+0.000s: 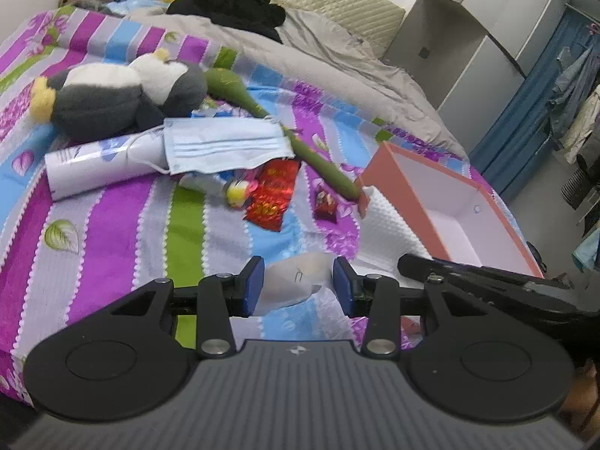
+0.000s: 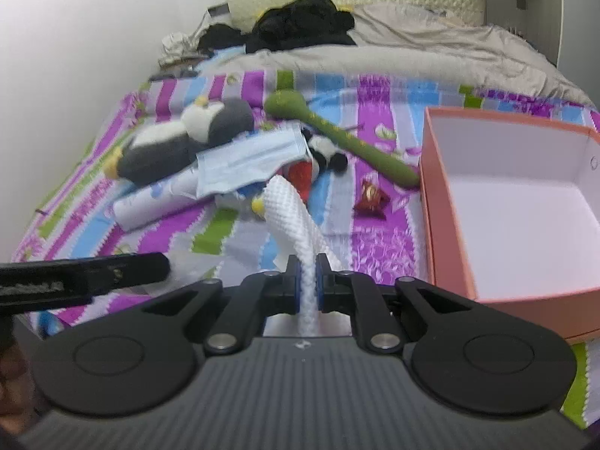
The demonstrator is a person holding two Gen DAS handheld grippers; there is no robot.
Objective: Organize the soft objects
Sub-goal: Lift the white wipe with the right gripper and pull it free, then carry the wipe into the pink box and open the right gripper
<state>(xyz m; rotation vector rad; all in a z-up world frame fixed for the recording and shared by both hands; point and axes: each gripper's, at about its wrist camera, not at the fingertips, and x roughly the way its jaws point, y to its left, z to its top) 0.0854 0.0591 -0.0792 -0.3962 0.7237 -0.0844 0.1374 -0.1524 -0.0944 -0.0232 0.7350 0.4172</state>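
A: What has the right gripper [image 2: 306, 281] got?

B: Its jaws are pinched tight on a white bumpy cloth [image 2: 290, 210]; the cloth runs forward and up from between the pads, and part of it hangs below them.

A: And the left gripper [image 1: 299, 287]?

B: About half open, with a pale soft thing [image 1: 296, 281] between the blue pads [image 1: 253, 287]. The pads seem to touch its sides, but the view is blurred and I cannot tell whether it is truly gripped.

A: Where is the box?

B: The pink box [image 2: 425, 202] lies just right of the right gripper, open side up, white inside. From the left gripper it sits ahead and to the right, with the white cloth spread against its near wall.

A: The other soft things?

B: Ahead and left of both grippers, on the striped bedcover [image 1: 112, 225]: a grey and white plush penguin [image 1: 112, 97], a blue face mask [image 1: 225, 146] over a white roll [image 1: 97, 168], and a long green plush piece [image 1: 318, 157] running towards the box. A red packet [image 1: 273, 195] lies straight ahead of the left gripper
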